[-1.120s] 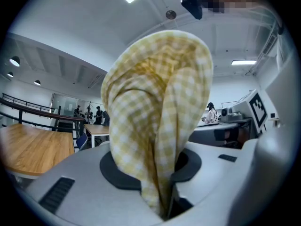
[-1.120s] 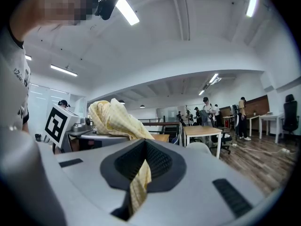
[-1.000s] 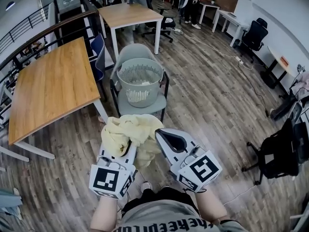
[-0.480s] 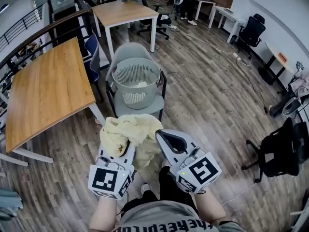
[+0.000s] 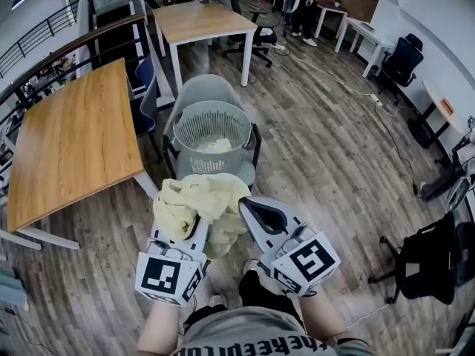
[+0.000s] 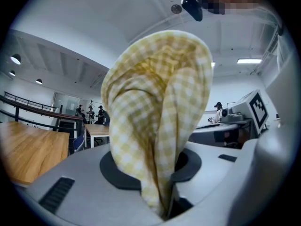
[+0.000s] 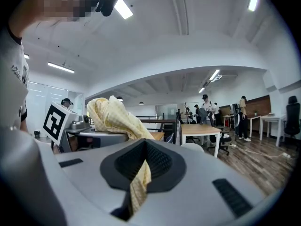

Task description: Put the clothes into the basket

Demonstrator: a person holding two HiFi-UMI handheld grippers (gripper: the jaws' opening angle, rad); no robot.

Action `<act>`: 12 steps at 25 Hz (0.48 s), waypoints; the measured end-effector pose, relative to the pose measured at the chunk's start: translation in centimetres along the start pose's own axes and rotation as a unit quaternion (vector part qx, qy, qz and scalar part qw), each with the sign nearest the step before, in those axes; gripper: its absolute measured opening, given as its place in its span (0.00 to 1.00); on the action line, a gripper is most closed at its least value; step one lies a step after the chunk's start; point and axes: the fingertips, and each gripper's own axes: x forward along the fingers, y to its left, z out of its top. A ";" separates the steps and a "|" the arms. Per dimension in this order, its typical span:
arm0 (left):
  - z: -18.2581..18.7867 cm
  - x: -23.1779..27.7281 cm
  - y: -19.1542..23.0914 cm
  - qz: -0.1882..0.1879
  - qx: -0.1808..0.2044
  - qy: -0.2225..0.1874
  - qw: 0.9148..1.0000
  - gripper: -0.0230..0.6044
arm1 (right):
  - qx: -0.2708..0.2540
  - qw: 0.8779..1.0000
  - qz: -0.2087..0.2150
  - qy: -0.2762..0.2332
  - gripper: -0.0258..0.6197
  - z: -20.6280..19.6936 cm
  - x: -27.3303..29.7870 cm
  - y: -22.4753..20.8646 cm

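A yellow checked cloth point(image 5: 199, 201) is bunched up in front of me, held between both grippers. My left gripper point(image 5: 199, 227) is shut on it; in the left gripper view the cloth point(image 6: 157, 126) rises in a tall fold out of the closed jaws point(image 6: 164, 206). My right gripper point(image 5: 249, 211) is shut on a thin strip of the same cloth point(image 7: 137, 185), and the rest of it heaps over the left gripper point(image 7: 110, 114). Ahead stands a grey slatted basket point(image 5: 194, 153) on a grey chair point(image 5: 223, 171), with something white point(image 5: 216, 145) inside.
A long wooden table point(image 5: 70, 143) runs along the left, with a blue chair point(image 5: 149, 87) beside it. Another wooden table point(image 5: 202, 21) stands behind the basket. A black office chair point(image 5: 423, 262) is at the right. People stand far back.
The basket and its chair have come nearer and sit lower in the head view. Both grippers still hold the yellow cloth the same way.
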 end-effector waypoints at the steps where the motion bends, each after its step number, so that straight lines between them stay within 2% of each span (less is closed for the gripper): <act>1: 0.2 0.7 0.1 0.004 -0.001 -0.001 1.000 0.22 | -0.001 1.000 0.004 0.000 0.05 0.2 0.3 -0.8; 12: 0.3 7.5 1.6 0.062 -0.003 -0.002 0.998 0.22 | -0.001 0.998 0.059 0.001 0.05 0.4 3.8 -7.8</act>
